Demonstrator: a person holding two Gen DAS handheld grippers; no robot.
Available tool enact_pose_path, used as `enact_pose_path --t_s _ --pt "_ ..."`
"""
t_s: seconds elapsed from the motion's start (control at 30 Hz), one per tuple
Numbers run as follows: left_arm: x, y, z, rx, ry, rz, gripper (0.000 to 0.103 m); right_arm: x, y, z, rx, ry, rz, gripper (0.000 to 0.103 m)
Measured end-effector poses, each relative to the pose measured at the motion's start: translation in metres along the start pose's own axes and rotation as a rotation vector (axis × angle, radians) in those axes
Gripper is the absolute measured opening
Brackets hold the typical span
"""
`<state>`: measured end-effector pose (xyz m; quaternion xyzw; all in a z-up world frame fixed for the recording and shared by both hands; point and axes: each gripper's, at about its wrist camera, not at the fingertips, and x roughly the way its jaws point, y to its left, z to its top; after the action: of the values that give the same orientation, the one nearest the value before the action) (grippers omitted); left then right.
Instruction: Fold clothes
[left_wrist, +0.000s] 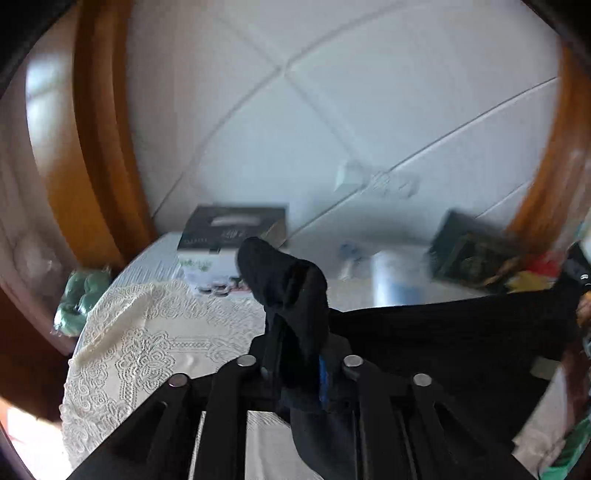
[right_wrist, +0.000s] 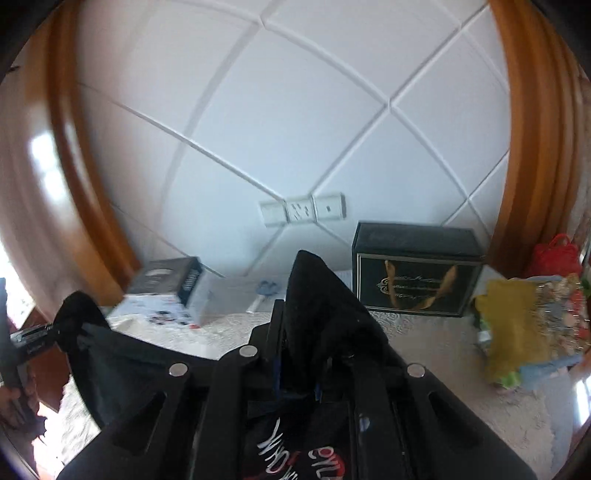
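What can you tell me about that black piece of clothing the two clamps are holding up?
The black garment is soft, dark fabric with white and red lettering printed low on it, too cut off to read. The left gripper and right gripper each pinch a bunched bit of cloth that pokes up past the fingers. Between them the fabric is stretched, its top edge running nearly straight, and hangs above the table's lace cloth. Its lower part is out of view.
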<state>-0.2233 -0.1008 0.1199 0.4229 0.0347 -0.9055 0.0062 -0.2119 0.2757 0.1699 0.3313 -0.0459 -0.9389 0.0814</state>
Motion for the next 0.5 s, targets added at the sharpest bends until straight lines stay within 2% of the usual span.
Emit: enact_pose_path --t_s 0.03,0.07,0.1,0.13,0.2,0.27,0.3,0.33,0.4,0.5 --pt "0.021 0.0 0.003 0.003 0.038 0.025 0.041 0.025 0.002 0.001 0.01 0.04 -0.029 0.028" --pt "0.036 -0.004 0.002 0.015 0.053 0.042 0.071 0.047 0.001 0.0 0.036 0.082 -0.049 0.035" --pt "0.048 -0.006 -0.001 0.024 0.067 0.049 0.09 0.059 -0.002 -0.004 0.06 0.11 -0.047 0.049" --pt "0.056 -0.007 -0.006 0.032 0.078 0.047 0.103 0.068 -0.006 -0.011 0.086 0.138 -0.038 0.059" --pt "0.07 -0.006 -0.02 0.042 0.118 0.031 0.103 0.08 -0.017 -0.026 0.126 0.182 -0.026 0.063" --pt "0.081 -0.004 -0.038 0.057 0.161 0.02 0.103 0.077 -0.03 -0.04 0.122 0.188 -0.045 0.063" --pt "0.086 -0.003 -0.049 0.068 0.181 0.02 0.103 0.076 -0.037 -0.046 0.116 0.186 -0.056 0.068" --pt "0.089 -0.003 -0.062 0.08 0.2 0.025 0.103 0.074 -0.043 -0.052 0.111 0.184 -0.069 0.086" --pt "0.095 -0.002 -0.087 0.103 0.232 0.036 0.103 0.064 -0.06 -0.058 0.141 0.18 -0.09 0.103" --pt "0.095 0.002 -0.121 0.124 0.256 0.025 0.103 0.039 -0.083 -0.072 0.202 0.162 -0.11 0.103"
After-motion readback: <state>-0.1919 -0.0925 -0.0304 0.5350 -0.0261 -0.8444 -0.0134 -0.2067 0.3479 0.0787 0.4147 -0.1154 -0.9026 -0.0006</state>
